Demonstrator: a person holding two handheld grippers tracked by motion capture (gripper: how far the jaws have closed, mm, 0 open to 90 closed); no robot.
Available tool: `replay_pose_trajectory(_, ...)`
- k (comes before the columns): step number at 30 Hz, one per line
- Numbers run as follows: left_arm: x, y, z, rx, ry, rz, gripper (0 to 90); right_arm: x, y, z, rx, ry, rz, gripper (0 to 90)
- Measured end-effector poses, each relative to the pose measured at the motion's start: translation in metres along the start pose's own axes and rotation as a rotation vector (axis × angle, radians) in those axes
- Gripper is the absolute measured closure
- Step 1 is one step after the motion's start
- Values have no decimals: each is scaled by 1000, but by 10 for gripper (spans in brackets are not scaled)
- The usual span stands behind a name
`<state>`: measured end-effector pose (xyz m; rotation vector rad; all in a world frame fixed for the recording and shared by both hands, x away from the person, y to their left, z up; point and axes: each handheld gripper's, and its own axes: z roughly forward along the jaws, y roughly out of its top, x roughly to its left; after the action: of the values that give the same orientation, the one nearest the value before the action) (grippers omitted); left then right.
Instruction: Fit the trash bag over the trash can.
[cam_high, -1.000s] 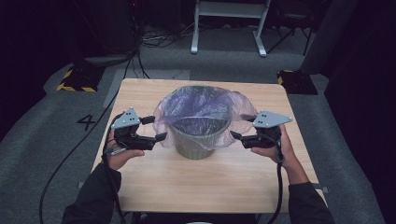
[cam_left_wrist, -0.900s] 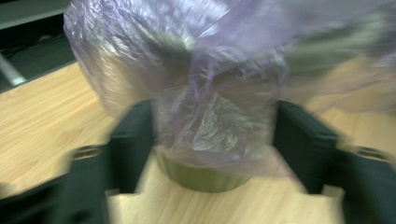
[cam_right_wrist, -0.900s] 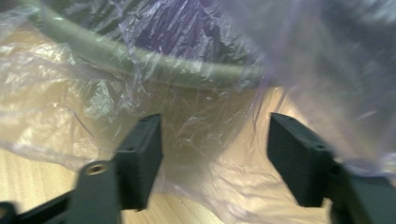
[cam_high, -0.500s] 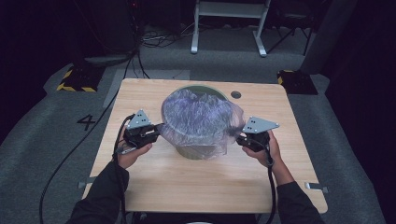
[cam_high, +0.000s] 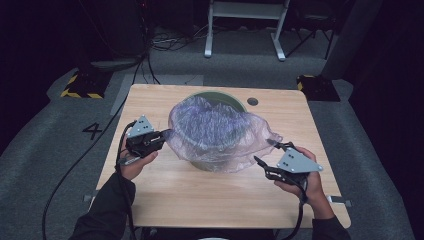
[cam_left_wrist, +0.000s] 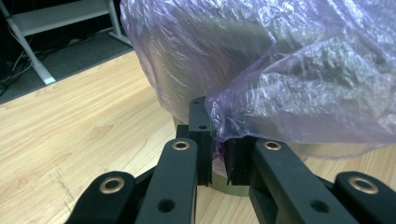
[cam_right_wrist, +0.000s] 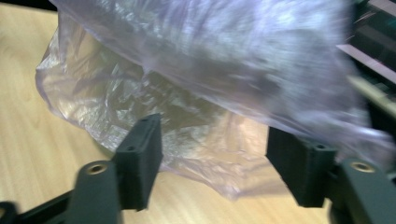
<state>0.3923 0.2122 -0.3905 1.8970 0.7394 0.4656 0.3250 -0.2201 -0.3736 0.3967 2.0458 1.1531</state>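
A dark green bin (cam_high: 220, 162) stands mid-table with a thin purple plastic bag (cam_high: 220, 127) drawn over its mouth. My left gripper (cam_high: 165, 134) is at the bin's left side. Its jaws have just been closing, and in the left gripper view the left gripper (cam_left_wrist: 217, 154) is shut on a fold of the bag (cam_left_wrist: 289, 93). My right gripper (cam_high: 263, 151) is at the bin's front right, a little off the bag's loose edge. Its jaws have just been opening. The right gripper view shows the right gripper (cam_right_wrist: 215, 158) open, with the bag (cam_right_wrist: 210, 70) beyond the pads, untouched.
The wooden table (cam_high: 200, 200) has a round cable hole (cam_high: 252, 101) behind the bin. Beyond the table's far edge stand a white metal frame (cam_high: 245, 30) and a yellow-and-black striped block (cam_high: 80, 86) on the grey floor. A black cable trails off the table's left.
The bag, hanging open in the bin before, is now pulled across its top. My left gripper has shut on its edge. My right gripper has let go and drawn back toward the front right.
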Motion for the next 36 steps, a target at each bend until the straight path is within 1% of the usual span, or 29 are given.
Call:
replay_pose_trajectory(1,0,0,0,3,4,3,831,1,0,-5,-10,-18,-8,336)
replay_pose_trajectory(2,0,0,-1,4,4,4,831,4,1,-11,-26,-47,-24,329)
replay_pose_trajectory(5,0,2,0,9,5,10,831,11,5,-21,-73,-88,-63,284)
replay_pose_trajectory(8,1,3,1,13,6,12,830,18,14,-25,-120,-122,-127,256)
replay_pose_trajectory(11,2,5,1,14,8,13,828,19,26,-22,-141,-132,-153,252)
replay_pose_trajectory(13,2,6,1,17,16,17,829,20,35,-21,-163,-149,-175,261)
replay_pose_trajectory(15,3,7,1,20,21,19,829,21,44,-23,-200,-149,-199,286)
replay_pose_trajectory(16,4,7,1,21,27,17,829,21,46,-24,-215,-150,-207,326)
replay_pose_trajectory(17,5,7,0,22,27,14,829,20,48,-27,-237,-140,-221,384)
replay_pose_trajectory(19,6,7,0,23,27,10,829,17,49,-32,-265,-117,-205,411)
replay_pose_trajectory(20,7,6,0,26,30,9,829,15,48,-34,-266,-99,-194,441)
replay_pose_trajectory(21,7,6,0,28,31,8,829,12,46,-37,-264,-71,-187,445)
replay_pose_trajectory(23,7,6,-1,30,32,9,829,8,41,-41,-265,-86,-163,441)
replay_pose_trajectory(25,7,6,-2,30,34,9,828,4,35,-47,-262,-100,-137,410)
replay_pose_trajectory(26,7,6,-2,31,35,10,828,3,32,-48,-263,-100,-127,408)
replay_pose_trajectory(27,7,6,-2,34,37,10,828,2,29,-50,-262,-88,-123,408)
replay_pose_trajectory(28,8,6,-2,35,37,14,828,3,27,-52,-262,-106,-134,411)
replay_pose_trajectory(29,7,6,-1,36,37,12,829,3,25,-55,-266,-109,-145,430)
replay_pose_trajectory(31,7,7,-1,39,39,16,829,4,23,-59,-290,-127,-157,444)
replay_pose_trajectory(32,7,7,0,41,39,18,828,5,23,-60,-294,-141,-163,430)
replay_pose_trajectory(34,7,8,1,46,38,22,828,7,26,-60,-288,-176,-186,364)
replay_pose_trajectory(35,7,9,1,47,35,22,828,7,29,-59,-278,-177,-197,339)
replay_pose_trajectory(36,7,10,1,49,37,26,829,8,32,-56,-270,-168,-205,326)
